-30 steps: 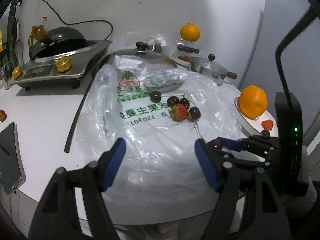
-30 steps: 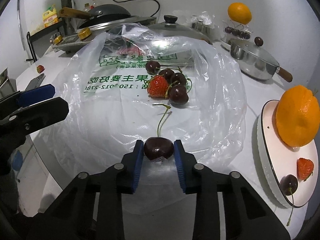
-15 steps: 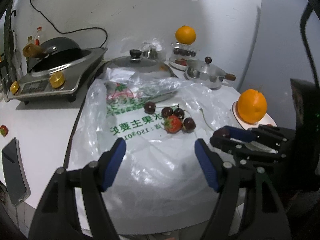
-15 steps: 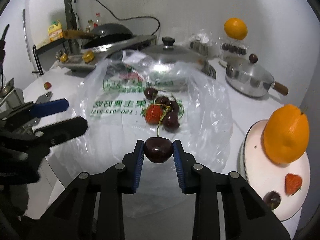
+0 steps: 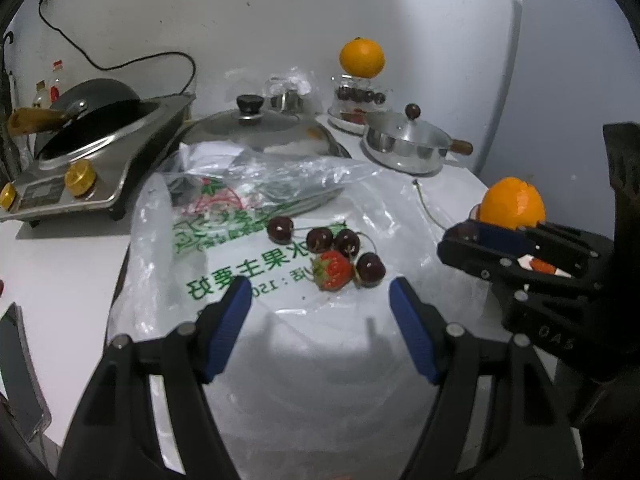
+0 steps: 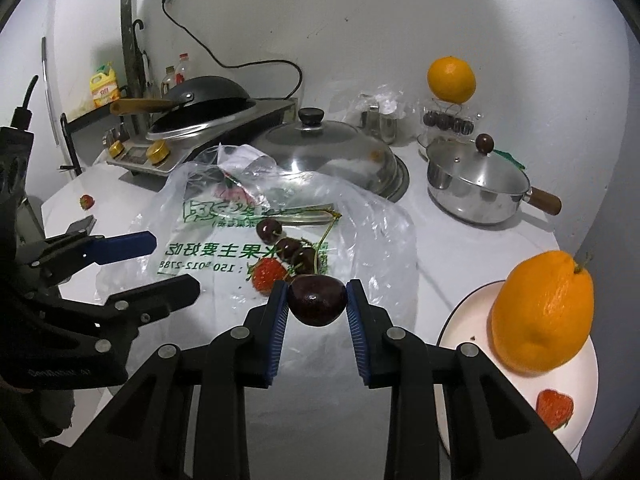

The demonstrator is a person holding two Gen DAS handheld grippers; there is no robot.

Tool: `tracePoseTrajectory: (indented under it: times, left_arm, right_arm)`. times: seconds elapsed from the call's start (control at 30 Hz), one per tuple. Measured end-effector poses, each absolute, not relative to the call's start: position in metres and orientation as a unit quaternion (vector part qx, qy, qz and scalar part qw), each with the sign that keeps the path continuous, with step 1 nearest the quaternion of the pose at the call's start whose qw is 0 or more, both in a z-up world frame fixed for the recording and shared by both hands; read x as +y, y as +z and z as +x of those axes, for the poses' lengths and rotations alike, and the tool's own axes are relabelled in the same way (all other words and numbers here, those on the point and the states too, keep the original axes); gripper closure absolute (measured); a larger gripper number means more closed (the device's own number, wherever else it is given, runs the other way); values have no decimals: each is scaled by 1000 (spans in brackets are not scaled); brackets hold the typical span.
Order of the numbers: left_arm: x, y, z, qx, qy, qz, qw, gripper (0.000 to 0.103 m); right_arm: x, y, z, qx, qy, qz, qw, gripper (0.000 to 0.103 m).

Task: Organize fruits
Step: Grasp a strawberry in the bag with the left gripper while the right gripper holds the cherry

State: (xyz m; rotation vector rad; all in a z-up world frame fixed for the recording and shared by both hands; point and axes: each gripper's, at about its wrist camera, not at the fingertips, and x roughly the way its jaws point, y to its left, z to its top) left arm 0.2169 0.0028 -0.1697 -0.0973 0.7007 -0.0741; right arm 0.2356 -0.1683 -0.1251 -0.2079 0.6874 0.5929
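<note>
Right gripper [image 6: 316, 307] fingers [image 6: 278, 312] pinch a dark cherry [image 6: 317, 299], stem up, lifted clear of the plastic bag [image 6: 360, 240]. Left gripper [image 5: 320, 312] fingers stand wide, nothing between them, hovering over the near part of the bag. Rest of the fruit on the bag: four cherries [image 5: 320, 240] and a strawberry [image 5: 334, 270], clustered mid-bag. Plate [image 6: 464, 312] right of the bag carries an orange [image 6: 542, 312] and a strawberry; likely the drop target.

Risks: cherry is round and slick, held across a thin contact, so a jolt on the way could squirt it out and roll it off the desk [image 6: 480, 248]. Squeezing harder bruises it. Released near the plate rim, it may roll off.
</note>
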Motion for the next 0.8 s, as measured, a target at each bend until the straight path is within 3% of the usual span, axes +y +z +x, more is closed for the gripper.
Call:
tracePoseTrajectory:
  times: [0.8]
  left_arm:
    - [9,-205,281,386,-43,-84,918,31]
  right_arm:
    - [-165,-145,280,351,296,-87,884,72]
